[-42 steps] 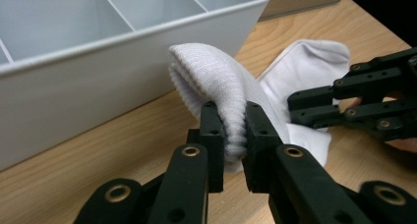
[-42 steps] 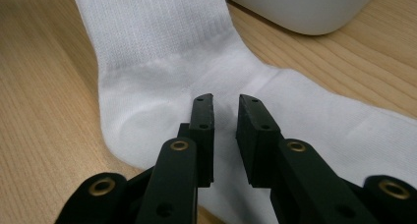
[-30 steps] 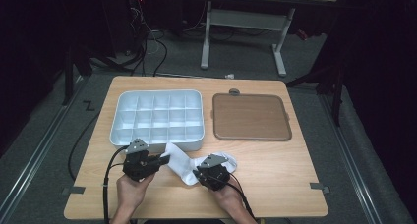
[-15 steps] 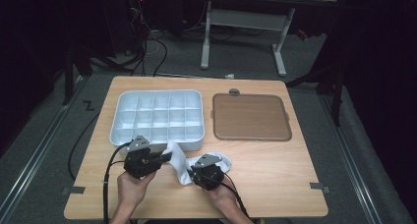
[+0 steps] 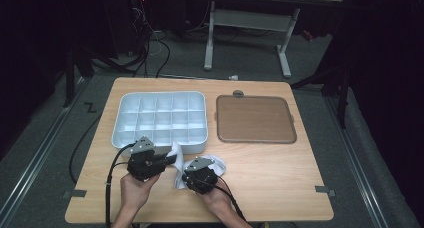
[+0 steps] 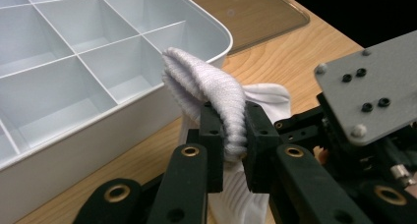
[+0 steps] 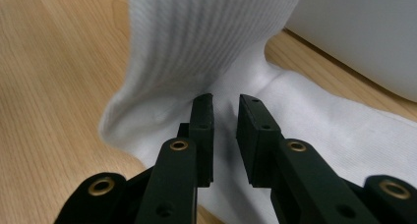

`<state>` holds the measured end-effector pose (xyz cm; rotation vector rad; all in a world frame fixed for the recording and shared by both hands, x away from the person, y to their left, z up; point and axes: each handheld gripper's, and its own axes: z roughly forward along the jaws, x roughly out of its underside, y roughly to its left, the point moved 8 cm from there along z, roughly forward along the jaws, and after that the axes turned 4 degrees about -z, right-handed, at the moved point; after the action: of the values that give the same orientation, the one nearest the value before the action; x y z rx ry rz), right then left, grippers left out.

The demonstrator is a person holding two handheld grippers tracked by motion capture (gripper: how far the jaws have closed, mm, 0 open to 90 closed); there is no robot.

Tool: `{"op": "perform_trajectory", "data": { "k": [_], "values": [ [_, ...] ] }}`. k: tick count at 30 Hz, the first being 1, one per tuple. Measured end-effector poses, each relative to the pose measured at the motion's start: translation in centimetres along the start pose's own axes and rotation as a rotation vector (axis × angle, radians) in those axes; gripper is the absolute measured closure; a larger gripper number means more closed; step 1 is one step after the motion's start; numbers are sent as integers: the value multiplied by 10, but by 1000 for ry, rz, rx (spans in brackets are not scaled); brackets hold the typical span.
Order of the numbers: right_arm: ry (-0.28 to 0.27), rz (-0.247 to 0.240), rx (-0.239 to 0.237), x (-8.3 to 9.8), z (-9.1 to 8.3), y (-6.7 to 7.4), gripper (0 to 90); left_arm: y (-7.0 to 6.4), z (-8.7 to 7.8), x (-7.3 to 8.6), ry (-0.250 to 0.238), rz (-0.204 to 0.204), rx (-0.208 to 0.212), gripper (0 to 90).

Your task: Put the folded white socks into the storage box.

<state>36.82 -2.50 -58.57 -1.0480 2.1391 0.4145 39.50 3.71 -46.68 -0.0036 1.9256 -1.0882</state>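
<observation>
A white ribbed sock lies near the table's front edge, just in front of the compartment tray. My left gripper is shut on its cuff. In the left gripper view the cuff stands doubled up out of the jaws of my left gripper. Close to its right, my right gripper points down onto the sock's flat part. In the right gripper view, the jaws of my right gripper stand close together with cloth bunched at their tips. Ahead of them the sock rises in a fold.
A white tray with several empty compartments sits at the back left, its near wall right beside the sock. A brown flat lid lies to its right. Bare wooden table spreads to the front right.
My right gripper has moved left toward the left gripper, and the sock between them has bunched into a fold. The left gripper has kept still.
</observation>
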Motion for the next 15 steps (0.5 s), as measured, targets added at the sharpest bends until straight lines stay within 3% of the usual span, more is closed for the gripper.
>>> {"op": "perform_trajectory", "data": {
  "k": [6, 15],
  "values": [
    [-10, -14, -10, -6, 6, 11, 774, -1, 4, 4, 16, 6, 0, 812],
    [-3, -19, -26, -5, 0, 10, 698, 1, 5, 10, 36, 15, -4, 812]
  ]
}}
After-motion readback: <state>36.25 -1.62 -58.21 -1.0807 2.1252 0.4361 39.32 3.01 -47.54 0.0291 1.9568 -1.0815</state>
